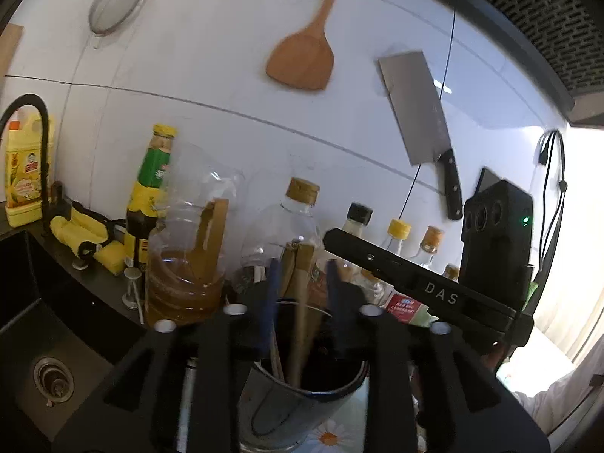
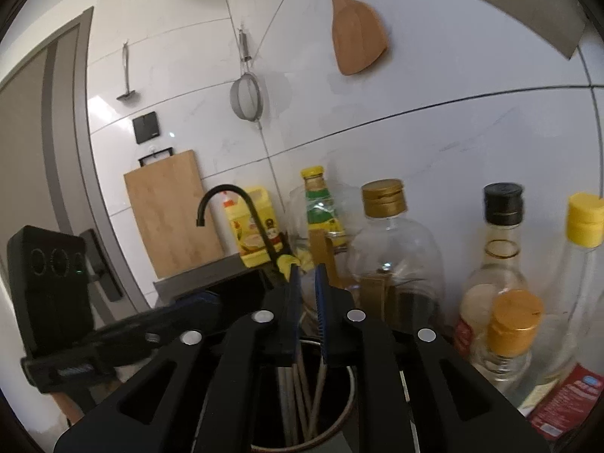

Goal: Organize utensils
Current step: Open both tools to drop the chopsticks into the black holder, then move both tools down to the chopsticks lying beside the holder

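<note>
A metal utensil cup [image 1: 271, 407] stands right under both grippers on the counter. In the left wrist view my left gripper [image 1: 302, 298] is open over the cup's mouth. A wooden stick handle [image 1: 300, 339] stands loose in the gap, and neither blue pad touches it. The right gripper's black body [image 1: 415, 287] reaches in from the right. In the right wrist view my right gripper [image 2: 307, 302] is open by a narrow gap with nothing between its pads. Below it, thin metal and wooden handles [image 2: 298, 389] lean inside the cup [image 2: 351, 389]. The left gripper [image 2: 113, 339] shows at the left.
Several bottles crowd behind the cup, among them an oil jug [image 1: 185, 264] and a clear bottle [image 2: 392, 249]. A dark sink [image 1: 37, 339] with a black faucet [image 1: 34, 143] lies to the left. On the wall hang a wooden spatula [image 1: 302, 56], a cleaver [image 1: 419, 113] and a strainer [image 1: 115, 7].
</note>
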Demonstrator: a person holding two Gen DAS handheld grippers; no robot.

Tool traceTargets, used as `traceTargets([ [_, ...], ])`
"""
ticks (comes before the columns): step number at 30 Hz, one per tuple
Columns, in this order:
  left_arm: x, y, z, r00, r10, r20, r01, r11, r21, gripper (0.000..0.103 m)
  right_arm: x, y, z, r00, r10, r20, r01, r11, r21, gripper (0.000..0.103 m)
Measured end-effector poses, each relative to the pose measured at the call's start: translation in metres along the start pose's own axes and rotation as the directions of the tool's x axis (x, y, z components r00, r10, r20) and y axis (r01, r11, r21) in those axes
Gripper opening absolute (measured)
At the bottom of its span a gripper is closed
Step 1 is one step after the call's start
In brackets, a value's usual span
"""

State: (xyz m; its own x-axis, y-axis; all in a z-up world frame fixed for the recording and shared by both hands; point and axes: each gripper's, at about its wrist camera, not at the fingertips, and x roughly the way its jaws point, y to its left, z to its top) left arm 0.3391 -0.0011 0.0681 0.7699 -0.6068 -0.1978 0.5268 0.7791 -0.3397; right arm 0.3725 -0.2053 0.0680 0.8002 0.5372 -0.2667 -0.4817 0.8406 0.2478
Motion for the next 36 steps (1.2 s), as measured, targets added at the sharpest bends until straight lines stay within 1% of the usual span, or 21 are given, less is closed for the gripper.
traceTargets([
  [1, -0.005, 0.0, 0.002, 1.0, 0.013, 0.006, -0.013, 1.0, -0.002, 0.043, -0.005, 0.001, 0.003, 1.0, -0.014, 0.0, 0.014, 1.0, -0.009, 0.04],
  [2, -0.014, 0.0, 0.005, 0.999, 0.032, 0.015, -0.032, 0.999, -0.003, 0.048, -0.01, 0.003, 0.006, 1.0, -0.027, 0.01, 0.027, 0.999, -0.02, 0.046],
  [3, -0.018, -0.001, 0.007, 0.999, 0.038, 0.02, -0.038, 0.999, -0.002, 0.051, -0.016, 0.005, 0.008, 0.999, -0.035, 0.022, 0.036, 0.999, -0.032, 0.047],
  [4, -0.026, -0.002, 0.009, 0.999, 0.044, 0.028, -0.043, 0.999, -0.004, 0.057, -0.023, 0.008, 0.011, 0.999, -0.038, 0.032, 0.039, 0.998, -0.051, 0.049],
  [5, -0.033, -0.003, 0.012, 0.998, 0.051, 0.037, -0.051, 0.999, -0.007, 0.067, -0.03, 0.011, 0.013, 0.999, -0.039, 0.034, 0.041, 0.997, -0.065, 0.053],
  [6, -0.043, -0.005, 0.015, 0.997, 0.063, 0.048, -0.062, 0.998, -0.008, 0.07, -0.035, 0.014, 0.015, 0.998, -0.044, 0.037, 0.047, 0.996, -0.076, 0.061],
  [7, -0.053, -0.007, 0.019, 0.995, 0.077, 0.062, -0.077, 0.997, -0.006, 0.078, -0.043, 0.017, 0.018, 0.998, -0.05, 0.046, 0.054, 0.995, -0.087, 0.069],
  [8, -0.058, -0.008, 0.021, 0.994, 0.086, 0.071, -0.086, 0.996, -0.005, 0.088, -0.049, 0.019, 0.019, 0.997, -0.051, 0.051, 0.056, 0.994, -0.091, 0.074],
  [10, -0.076, -0.012, 0.026, 0.99, 0.111, 0.092, -0.11, 0.994, -0.008, 0.093, -0.064, 0.028, 0.023, 0.998, -0.038, 0.059, 0.044, 0.994, -0.1, 0.085],
  [12, -0.094, -0.017, 0.031, 0.986, 0.123, 0.109, -0.123, 0.992, -0.004, 0.097, -0.074, 0.034, 0.024, 0.998, -0.036, 0.058, 0.042, 0.993, -0.112, 0.086],
  [14, -0.108, -0.022, 0.034, 0.983, 0.141, 0.117, -0.143, 0.99, 0.005, 0.097, -0.084, 0.041, 0.023, 0.998, -0.034, 0.054, 0.041, 0.99, -0.132, 0.086],
  [17, -0.127, -0.034, 0.036, 0.983, 0.155, 0.096, -0.159, 0.986, 0.041, 0.097, -0.094, 0.05, 0.019, 0.999, -0.042, 0.026, 0.045, 0.986, -0.161, 0.087],
  [20, -0.142, -0.047, 0.033, 0.98, 0.187, 0.066, -0.193, 0.976, 0.099, 0.097, -0.099, 0.055, 0.011, 0.999, -0.045, -0.014, 0.041, 0.982, -0.184, 0.087],
  [22, -0.149, -0.055, 0.028, 0.98, 0.196, 0.034, -0.199, 0.971, 0.134, 0.097, -0.1, 0.056, 0.004, 0.998, -0.044, -0.044, 0.035, 0.981, -0.19, 0.087],
  [25, -0.157, -0.063, 0.014, 0.983, 0.178, -0.041, -0.169, 0.971, 0.166, 0.097, -0.097, 0.053, -0.008, 0.994, -0.031, -0.101, 0.013, 0.984, -0.18, 0.087],
  [27, -0.159, -0.066, 0.004, 0.979, 0.188, -0.079, -0.171, 0.967, 0.189, 0.097, -0.094, 0.05, -0.017, 0.99, -0.038, -0.138, 0.012, 0.984, -0.179, 0.087],
  [29, -0.16, -0.068, -0.006, 0.976, 0.183, -0.121, -0.156, 0.967, 0.199, 0.097, -0.091, 0.048, -0.026, 0.984, -0.046, -0.173, 0.012, 0.981, -0.191, 0.087],
  [32, -0.157, -0.071, -0.024, 0.967, 0.168, -0.194, -0.126, 0.969, 0.211, 0.097, -0.085, 0.041, -0.042, 0.97, -0.056, -0.237, 0.004, 0.977, -0.211, 0.087],
  [33, -0.153, -0.071, -0.033, 0.959, 0.164, -0.229, -0.114, 0.969, 0.218, 0.097, -0.082, 0.039, -0.048, 0.964, -0.06, -0.26, 0.002, 0.976, -0.217, 0.087],
  [35, -0.148, -0.07, -0.045, 0.949, 0.161, -0.272, -0.101, 0.97, 0.22, 0.097, -0.074, 0.033, -0.06, 0.948, -0.073, -0.309, 0.0, 0.973, -0.23, 0.087],
  [36, -0.144, -0.069, -0.055, 0.94, 0.156, -0.302, -0.09, 0.971, 0.222, 0.097, -0.071, 0.031, -0.065, 0.942, -0.076, -0.327, -0.002, 0.973, -0.233, 0.086],
])
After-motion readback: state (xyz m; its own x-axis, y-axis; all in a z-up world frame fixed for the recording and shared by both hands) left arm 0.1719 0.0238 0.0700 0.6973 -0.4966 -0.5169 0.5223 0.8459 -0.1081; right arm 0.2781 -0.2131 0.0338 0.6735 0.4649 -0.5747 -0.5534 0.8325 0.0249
